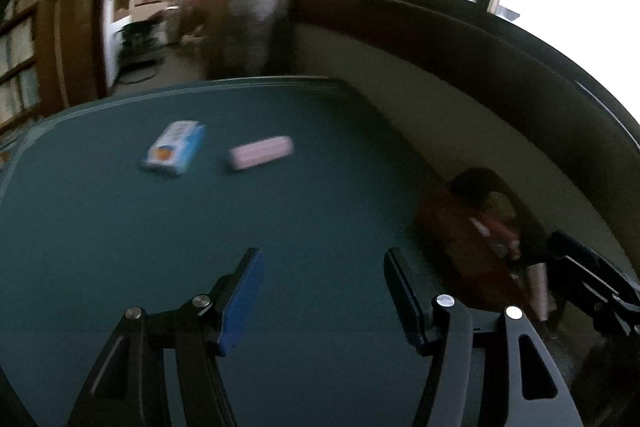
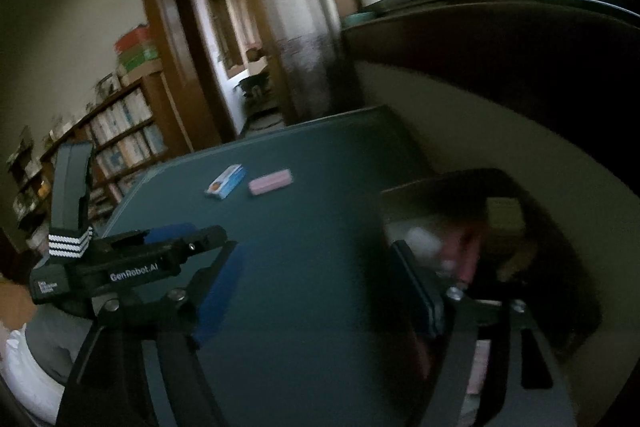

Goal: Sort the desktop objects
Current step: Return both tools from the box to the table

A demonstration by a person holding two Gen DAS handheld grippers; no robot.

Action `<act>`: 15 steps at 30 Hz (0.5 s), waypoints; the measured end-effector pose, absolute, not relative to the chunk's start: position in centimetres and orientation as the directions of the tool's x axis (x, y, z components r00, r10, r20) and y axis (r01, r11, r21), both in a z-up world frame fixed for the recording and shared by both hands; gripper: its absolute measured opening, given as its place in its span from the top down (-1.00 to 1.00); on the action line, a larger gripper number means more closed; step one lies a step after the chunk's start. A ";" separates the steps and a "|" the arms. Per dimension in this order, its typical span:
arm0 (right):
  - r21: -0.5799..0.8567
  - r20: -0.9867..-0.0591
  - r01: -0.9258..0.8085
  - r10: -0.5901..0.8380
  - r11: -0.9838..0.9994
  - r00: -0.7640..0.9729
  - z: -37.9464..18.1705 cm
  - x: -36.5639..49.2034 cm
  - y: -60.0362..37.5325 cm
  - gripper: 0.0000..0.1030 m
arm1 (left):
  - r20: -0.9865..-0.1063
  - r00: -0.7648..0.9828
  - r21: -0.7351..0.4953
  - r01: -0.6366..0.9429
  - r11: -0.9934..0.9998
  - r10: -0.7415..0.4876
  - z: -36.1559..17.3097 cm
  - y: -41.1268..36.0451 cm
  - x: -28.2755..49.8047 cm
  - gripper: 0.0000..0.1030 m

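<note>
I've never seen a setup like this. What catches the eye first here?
Two small things lie side by side far out on the green table: a blue and white box and, to its right, a pink block. Up close, the left gripper stands open over bare tabletop, holding nothing.

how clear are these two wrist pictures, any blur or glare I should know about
Left wrist view: the window is blown out white, the blue box and pink eraser are smeared by motion blur, and the container to the right is dark. Right wrist view: the same window glare, the container blurred and shadowed, and fisheye bending at the table edges.
</note>
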State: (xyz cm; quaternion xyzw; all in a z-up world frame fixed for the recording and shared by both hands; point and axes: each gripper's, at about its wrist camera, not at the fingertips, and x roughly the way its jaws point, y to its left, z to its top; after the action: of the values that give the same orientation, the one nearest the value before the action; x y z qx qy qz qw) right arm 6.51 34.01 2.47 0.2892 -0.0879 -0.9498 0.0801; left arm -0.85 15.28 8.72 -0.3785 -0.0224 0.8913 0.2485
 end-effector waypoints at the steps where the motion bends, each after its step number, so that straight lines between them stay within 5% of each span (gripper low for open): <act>1: 0.214 -0.541 0.114 -0.215 -0.970 -0.813 2.2 6.0 33.3 -0.53 | -0.665 -0.596 -0.231 -0.409 -0.883 0.450 8.6 14.3 -1.0 -0.24; 15: 0.212 -0.632 0.190 -0.283 -0.959 -0.722 -1.5 0.7 27.2 -0.54 | -0.682 -0.640 -0.238 -0.263 -0.935 0.353 7.2 6.7 -3.2 -0.24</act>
State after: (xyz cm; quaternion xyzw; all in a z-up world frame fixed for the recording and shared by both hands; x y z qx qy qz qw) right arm 0.71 27.16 -1.54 0.3504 -0.0661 -0.9255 0.1276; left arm -3.20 6.65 7.25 -0.3884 -0.0585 0.9037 0.1704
